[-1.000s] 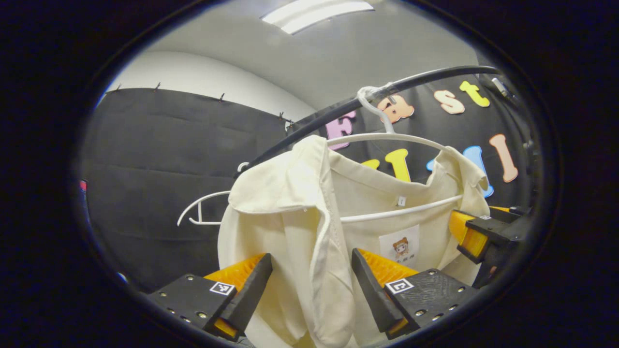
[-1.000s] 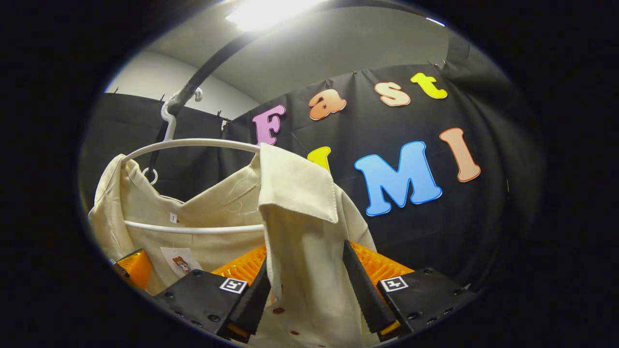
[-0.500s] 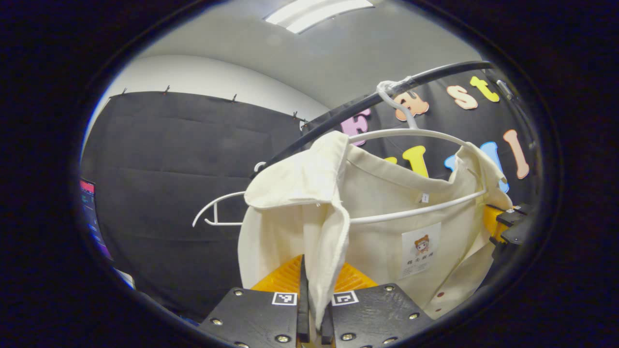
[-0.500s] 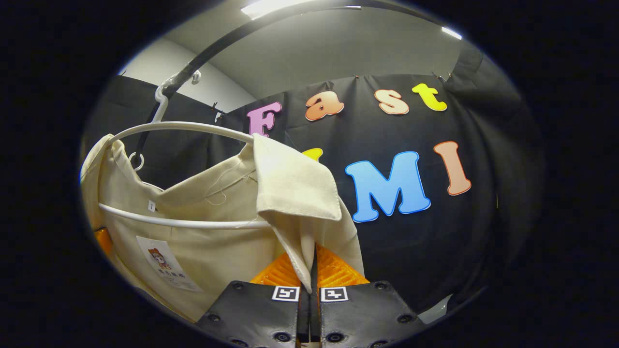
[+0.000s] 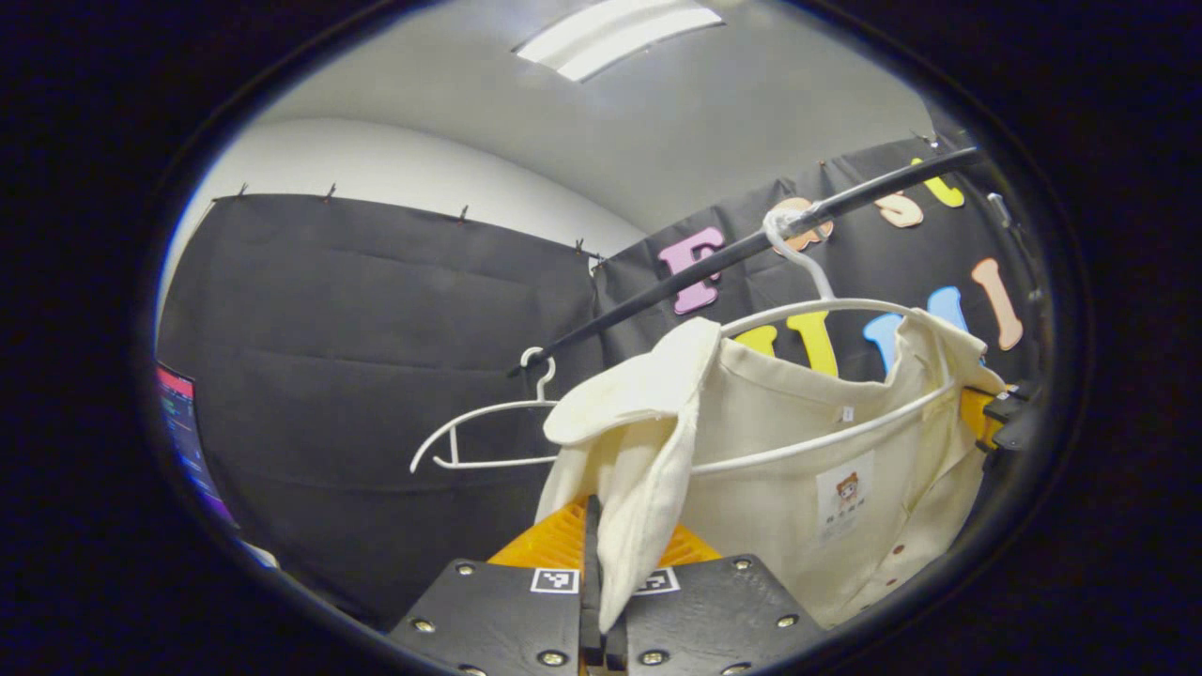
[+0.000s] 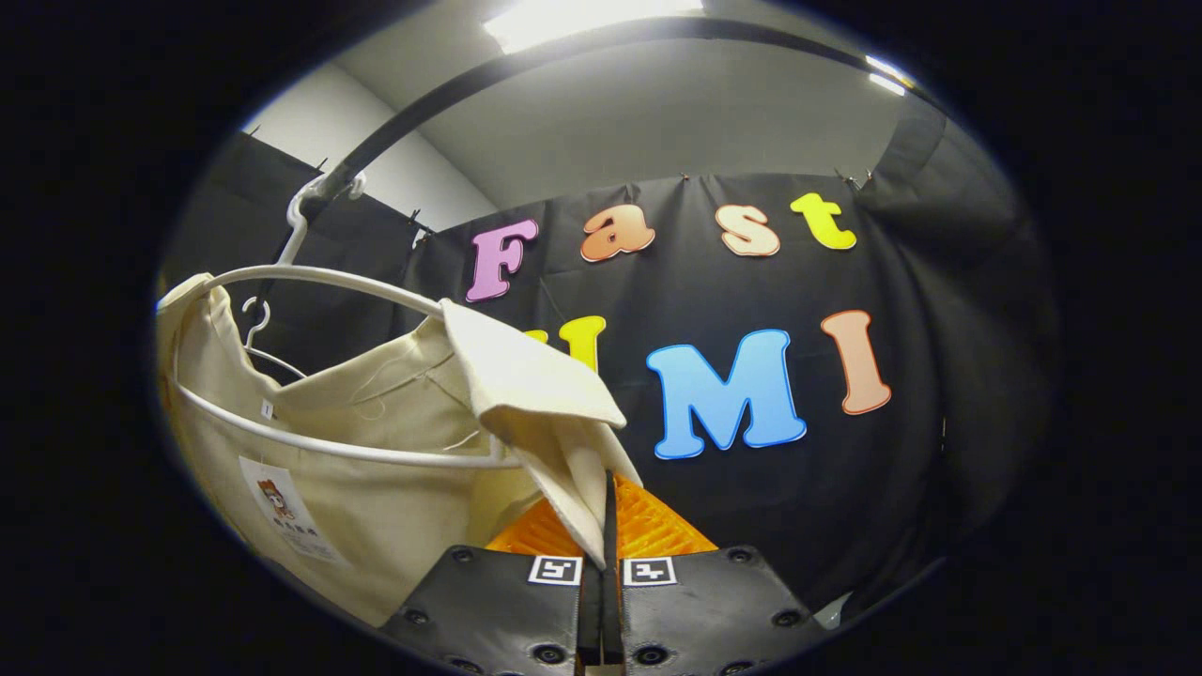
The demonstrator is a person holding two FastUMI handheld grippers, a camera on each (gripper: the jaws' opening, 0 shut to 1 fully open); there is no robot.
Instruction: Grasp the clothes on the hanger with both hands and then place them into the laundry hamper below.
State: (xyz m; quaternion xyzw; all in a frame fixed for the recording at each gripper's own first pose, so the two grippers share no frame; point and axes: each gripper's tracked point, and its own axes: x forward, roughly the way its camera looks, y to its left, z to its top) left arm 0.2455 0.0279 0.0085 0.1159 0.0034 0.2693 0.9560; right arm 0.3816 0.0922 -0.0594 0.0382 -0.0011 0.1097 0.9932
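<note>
**Supervisor:** Report the state of the left gripper.

**Operator:** In the left gripper view I see the left gripper (image 5: 593,601) closed, both fingers pressed flat together on a fold of the cream shirt (image 5: 798,460). The fold is the front edge just under the collar. It runs down between the fingers, so I read no gap.

**Supervisor:** And the right gripper?

**Operator:** Same condition. In the right gripper view the right gripper (image 6: 603,563) is closed on the opposite front edge of the shirt (image 6: 376,488), with the collar flap draped just above the fingers. In the left gripper view I also see part of that gripper at the far right edge, against the shirt's other side.

**Supervisor:** Where is the shirt?

**Operator:** On the white hanger (image 5: 845,305). The neck is spread open across the hanger's lower bar, and a label shows on the inside back. The hanger's hook sits over the black rail (image 5: 751,246). In the right gripper view I see the same hanger (image 6: 310,277) hooked on the rail (image 6: 526,64).

**Supervisor:** Anything else on the rail?

**Operator:** A second hanger (image 5: 484,437), bare, hooked on farther along, apart from the shirt. I cannot see the hamper from here.
</note>
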